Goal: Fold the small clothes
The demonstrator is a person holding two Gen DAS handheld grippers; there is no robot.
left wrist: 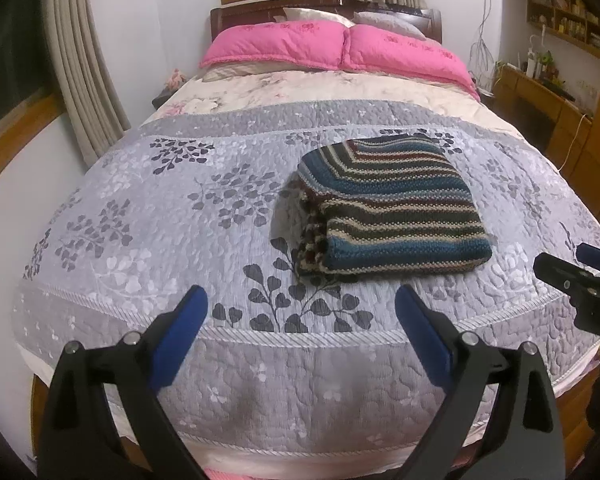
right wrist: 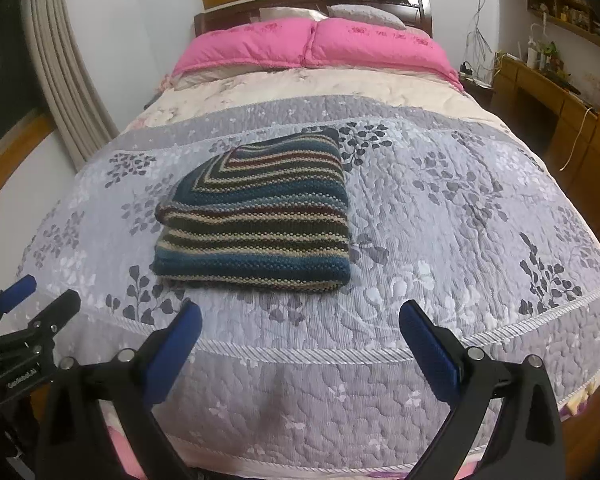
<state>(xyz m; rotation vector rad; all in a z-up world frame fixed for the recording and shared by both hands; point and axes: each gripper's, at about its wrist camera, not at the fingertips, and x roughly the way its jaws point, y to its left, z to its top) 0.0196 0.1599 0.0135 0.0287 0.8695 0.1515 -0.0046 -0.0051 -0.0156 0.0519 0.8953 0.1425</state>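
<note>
A striped knit sweater (left wrist: 392,208) in blue, cream and dark red lies folded into a thick rectangle on the grey leaf-print quilt (left wrist: 160,216). In the right wrist view the same sweater (right wrist: 256,216) sits left of centre. My left gripper (left wrist: 302,312) hangs open over the quilt's near edge, short of the sweater, with nothing between its blue pads. My right gripper (right wrist: 300,320) is also open and empty, just in front of the sweater. Each gripper shows at the edge of the other's view: the right gripper (left wrist: 580,276) at far right, the left gripper (right wrist: 32,300) at far left.
The bed fills both views, with pink pillows (left wrist: 332,48) and a dark headboard at the far end. Beige curtains (left wrist: 80,80) hang along the left wall. A wooden desk and shelves (left wrist: 552,92) with small items stand to the right of the bed.
</note>
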